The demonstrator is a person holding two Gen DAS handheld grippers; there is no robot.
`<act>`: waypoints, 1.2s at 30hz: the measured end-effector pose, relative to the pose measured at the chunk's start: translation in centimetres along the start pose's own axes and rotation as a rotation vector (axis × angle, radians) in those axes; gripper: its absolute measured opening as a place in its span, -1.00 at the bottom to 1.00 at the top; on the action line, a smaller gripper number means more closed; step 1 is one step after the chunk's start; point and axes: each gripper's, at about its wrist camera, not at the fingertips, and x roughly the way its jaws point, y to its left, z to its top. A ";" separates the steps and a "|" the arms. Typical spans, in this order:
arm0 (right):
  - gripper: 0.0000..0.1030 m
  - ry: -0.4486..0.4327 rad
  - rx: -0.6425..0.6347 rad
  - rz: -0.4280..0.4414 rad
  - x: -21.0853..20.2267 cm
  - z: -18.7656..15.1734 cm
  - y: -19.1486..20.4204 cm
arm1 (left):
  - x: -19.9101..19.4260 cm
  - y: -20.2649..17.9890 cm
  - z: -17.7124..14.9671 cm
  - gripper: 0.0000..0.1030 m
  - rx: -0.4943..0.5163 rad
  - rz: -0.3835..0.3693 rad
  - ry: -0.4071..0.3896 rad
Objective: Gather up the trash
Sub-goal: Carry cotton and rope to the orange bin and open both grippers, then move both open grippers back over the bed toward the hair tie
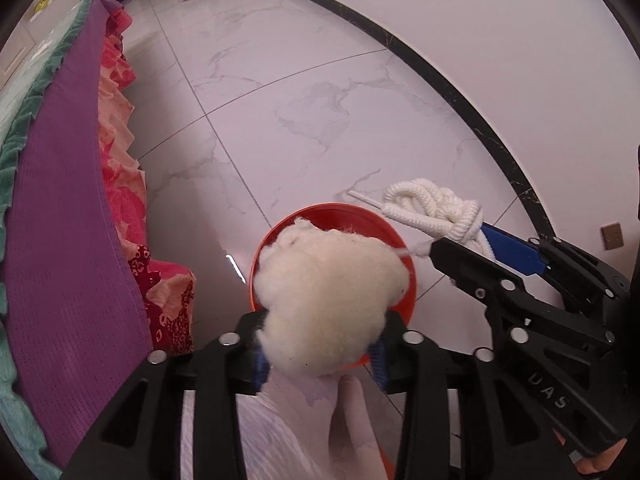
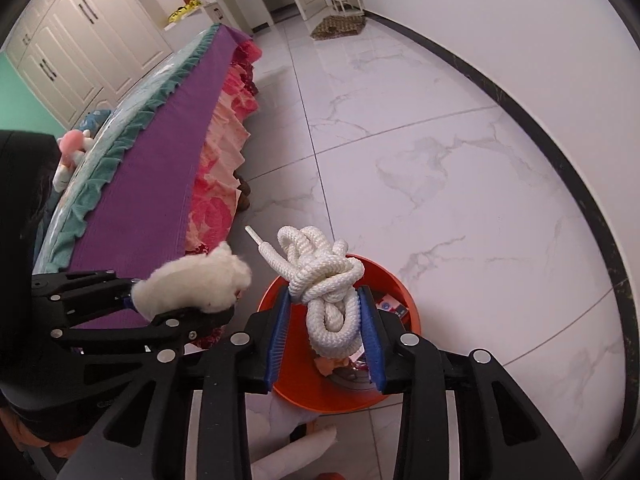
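Over an orange bin (image 2: 304, 364) on the tiled floor, the left gripper (image 1: 320, 356) holds a cotton wad (image 1: 324, 300) and the right gripper (image 2: 326, 332) a knotted white rope (image 2: 324, 280), both undropped, while only the right view shows earlier trash inside.

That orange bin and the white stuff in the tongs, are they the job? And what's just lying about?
Part of the job:
- orange bin
- cotton wad between the left tongs
- knotted white rope between the right tongs
- scraps already in the bin

Just lying about:
- bed with purple cover
- pink plush toy
- mat by the far wall
- white wardrobes
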 end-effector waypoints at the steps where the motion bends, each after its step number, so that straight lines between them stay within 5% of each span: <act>1: -0.23 -0.001 0.002 -0.005 0.1 0.0 -0.2 | 0.1 0.1 0.0 0.01 -0.003 0.003 0.002; 11: -0.02 -0.016 0.030 0.003 0.0 0.1 -1.4 | 0.3 0.7 0.4 0.56 -0.020 0.038 -0.013; 18: -0.02 -0.039 0.039 -0.003 -1.1 0.5 -1.9 | 0.3 0.0 0.4 0.72 0.016 0.042 -0.012; 27: -0.02 -0.059 0.014 0.001 -2.8 0.7 -0.7 | -1.3 0.3 -0.3 0.73 0.023 0.045 -0.043; 36: 0.04 -0.158 -0.085 0.056 -8.9 1.1 4.3 | -8.1 2.4 -2.7 0.73 -0.030 0.081 -0.164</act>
